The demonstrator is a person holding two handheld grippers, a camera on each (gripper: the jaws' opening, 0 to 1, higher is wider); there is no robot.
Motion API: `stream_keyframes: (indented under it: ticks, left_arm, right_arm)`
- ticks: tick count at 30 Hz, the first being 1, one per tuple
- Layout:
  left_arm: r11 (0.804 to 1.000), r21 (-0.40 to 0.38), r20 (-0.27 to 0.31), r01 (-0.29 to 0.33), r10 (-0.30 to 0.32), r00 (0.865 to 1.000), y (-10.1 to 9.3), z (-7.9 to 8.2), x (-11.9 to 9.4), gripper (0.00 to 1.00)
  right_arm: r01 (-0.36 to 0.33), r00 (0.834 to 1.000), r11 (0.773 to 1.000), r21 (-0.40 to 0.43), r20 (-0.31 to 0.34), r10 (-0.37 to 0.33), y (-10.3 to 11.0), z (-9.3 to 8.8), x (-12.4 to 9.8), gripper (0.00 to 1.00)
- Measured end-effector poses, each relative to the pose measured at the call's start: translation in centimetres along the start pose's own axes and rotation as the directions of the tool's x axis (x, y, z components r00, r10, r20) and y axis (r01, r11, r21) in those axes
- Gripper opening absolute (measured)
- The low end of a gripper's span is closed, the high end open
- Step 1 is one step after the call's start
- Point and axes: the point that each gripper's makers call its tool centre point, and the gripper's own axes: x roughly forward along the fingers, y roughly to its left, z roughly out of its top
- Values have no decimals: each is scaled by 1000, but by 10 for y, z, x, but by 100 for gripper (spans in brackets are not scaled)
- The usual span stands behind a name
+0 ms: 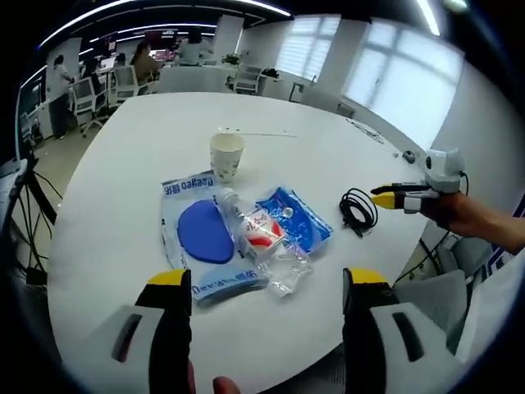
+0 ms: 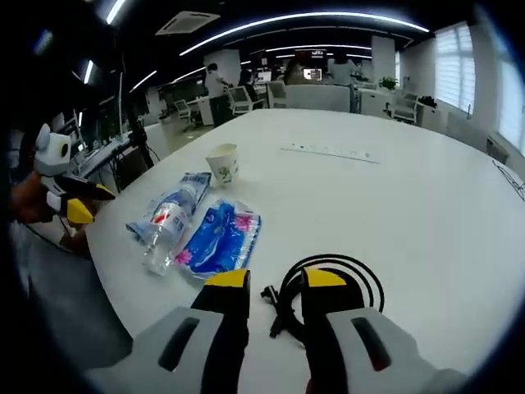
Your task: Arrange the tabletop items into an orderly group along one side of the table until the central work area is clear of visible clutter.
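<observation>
In the left gripper view, the left gripper is seen at 6 o'clock with its jaws spread wide and nothing between them, low over the near edge of the white table. A paper cup stands upright near the centre, toward 12 o'clock. Below it a clear bottle lies on its side across two packets: a blue-and-white pack at its left and a blue pouch at its right, all three touching. A coiled black cable lies apart at 3 o'clock, and the right gripper is seen just beyond it, held by a hand. In the right gripper view, the right gripper is seen at 6 o'clock, its jaws set narrow and poised over the cable; whether the cable is touched cannot be told. The bottle and pouch lie at 9 o'clock, the cup at 11 o'clock, and the left gripper is seen at the far left edge.
</observation>
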Motion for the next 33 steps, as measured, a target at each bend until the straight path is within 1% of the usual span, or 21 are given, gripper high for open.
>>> stream_keyframes:
  ticks: [4, 8, 11, 16, 17, 18, 19, 22, 23, 25, 26, 28, 31, 33]
  left_arm:
    - [1000, -5, -3, 10, -10, 1000, -1, 5, 6, 77]
    - [999, -46, 0, 24, -24, 1000, -1, 12, 17, 76]
    - [994, -99, 36, 49, -45, 998, -5, 24, 23, 77]
    - [994, -104, 26, 47, -44, 999, -5, 34, 34, 77]
    - [992, -115, 18, 45, -43, 999, -5, 34, 36, 76]
    - [988, -148, -16, 41, -44, 999, -5, 30, 38, 75]
    - [983, -179, -31, 40, -46, 998, -5, 29, 40, 76]
    - [969, -244, -37, 37, -48, 998, -1, 31, 49, 76]
    - [968, -249, -34, 37, -47, 998, 0, 33, 51, 77]
    - [968, -251, -47, 31, -44, 998, -1, 35, 57, 77]
    - [972, -236, -66, 17, -34, 997, 0, 34, 61, 77]
    - [976, -218, -86, 7, -26, 996, -1, 34, 67, 77]
    - [978, -209, -111, -12, -12, 994, 0, 33, 77, 77]
    - [977, -210, -143, -38, 8, 990, 0, 30, 82, 77]
  right_arm:
    - [-1, 1000, 1000, 4, 0, 1, 4, -2, -3, 23]
    - [-2, 1000, 1000, 16, 8, 2, 9, -2, -6, 23]
    - [-4, 1000, 1000, 30, 9, 4, 11, -4, -7, 23]
    - [-1, 1000, 999, 53, 18, 0, 15, -8, -13, 23]
    - [-1, 1000, 998, 56, 17, 0, 16, -10, -13, 22]
    - [-4, 1000, 998, 64, 15, 3, 17, -14, -13, 22]
    - [-5, 1000, 997, 72, 14, 5, 17, -16, -13, 22]
    - [-5, 1000, 997, 75, -3, 5, 17, -24, -14, 21]
    - [-5, 1000, 997, 76, -4, 5, 17, -25, -16, 21]
    - [-1, 1000, 996, 86, -2, 2, 16, -27, -18, 21]
    - [1, 1000, 996, 93, -4, 0, 15, -29, -18, 21]
    - [6, 1000, 995, 100, -8, -5, 13, -32, -19, 21]
    - [11, 1000, 994, 104, -10, -10, 12, -34, -22, 21]
    - [16, 1000, 994, 107, -9, -15, 11, -35, -24, 21]
